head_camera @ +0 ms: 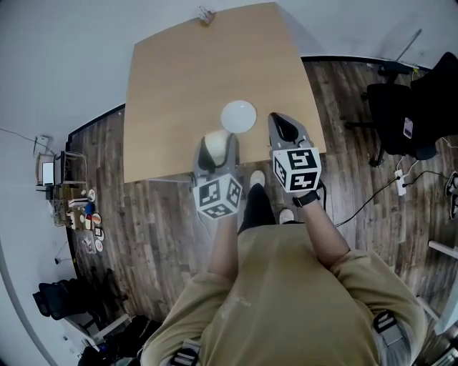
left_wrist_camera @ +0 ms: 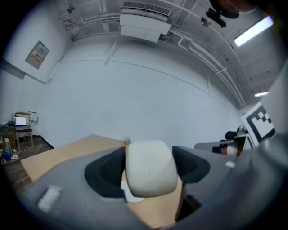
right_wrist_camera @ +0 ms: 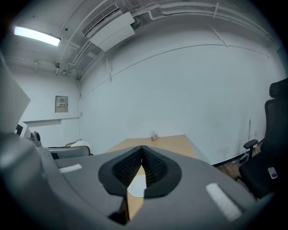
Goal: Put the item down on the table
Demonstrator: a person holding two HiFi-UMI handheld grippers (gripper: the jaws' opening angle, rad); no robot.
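Note:
A cream-white rounded item (left_wrist_camera: 150, 167) is clamped between the black pads of my left gripper (head_camera: 215, 146), held above the near edge of the wooden table (head_camera: 186, 78). In the head view the item (head_camera: 214, 143) shows as a pale lump at the jaw tips. A white round plate (head_camera: 238, 116) lies on the table just beyond both grippers. My right gripper (head_camera: 284, 127) hovers to the right of the plate, its jaws shut tip to tip with nothing between them (right_wrist_camera: 141, 161). The plate (right_wrist_camera: 136, 185) shows below the right jaws.
A small object (head_camera: 206, 14) stands at the table's far edge. Black office chairs (head_camera: 411, 107) and cables lie on the wood floor to the right. A cluttered shelf (head_camera: 71, 207) is at the left wall. My legs and shoes (head_camera: 257, 179) are below the table's near edge.

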